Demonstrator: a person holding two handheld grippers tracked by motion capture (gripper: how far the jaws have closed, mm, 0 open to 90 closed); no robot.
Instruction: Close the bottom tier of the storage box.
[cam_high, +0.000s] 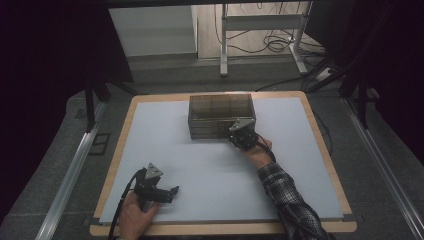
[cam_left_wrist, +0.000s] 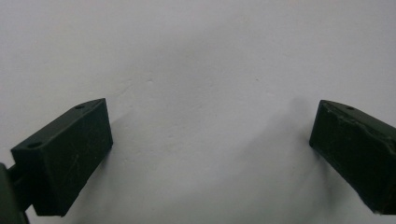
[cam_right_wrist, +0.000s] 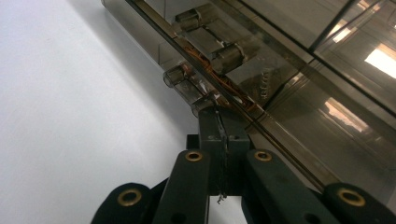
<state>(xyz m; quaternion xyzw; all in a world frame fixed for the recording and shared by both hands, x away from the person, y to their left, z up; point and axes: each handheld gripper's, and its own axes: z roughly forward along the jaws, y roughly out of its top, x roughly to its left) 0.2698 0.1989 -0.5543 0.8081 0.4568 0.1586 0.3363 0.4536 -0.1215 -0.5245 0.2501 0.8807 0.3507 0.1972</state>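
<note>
A smoky see-through plastic box (cam_high: 221, 116) with inner dividers stands at the back middle of the white mat (cam_high: 200, 165). My right gripper (cam_high: 240, 133) sits at the box's front right corner. In the right gripper view its jaws are pressed flat together, and the right gripper (cam_right_wrist: 219, 122) touches the seam under the lid of the box (cam_right_wrist: 299, 93), beside clear clasp pieces (cam_right_wrist: 210, 44). Nothing shows between the jaws. My left gripper (cam_high: 173, 192) rests low at the front left, open, and in its own view the left gripper (cam_left_wrist: 210, 135) has bare mat between its jaws.
The mat lies on a wooden board (cam_high: 320, 145) with a narrow rim. Beyond the table are desk legs (cam_high: 223, 45) and loose cables (cam_high: 277, 42) on the floor. Metal rails (cam_high: 70, 175) run along both sides. A plaid sleeve (cam_high: 287, 195) crosses the front right.
</note>
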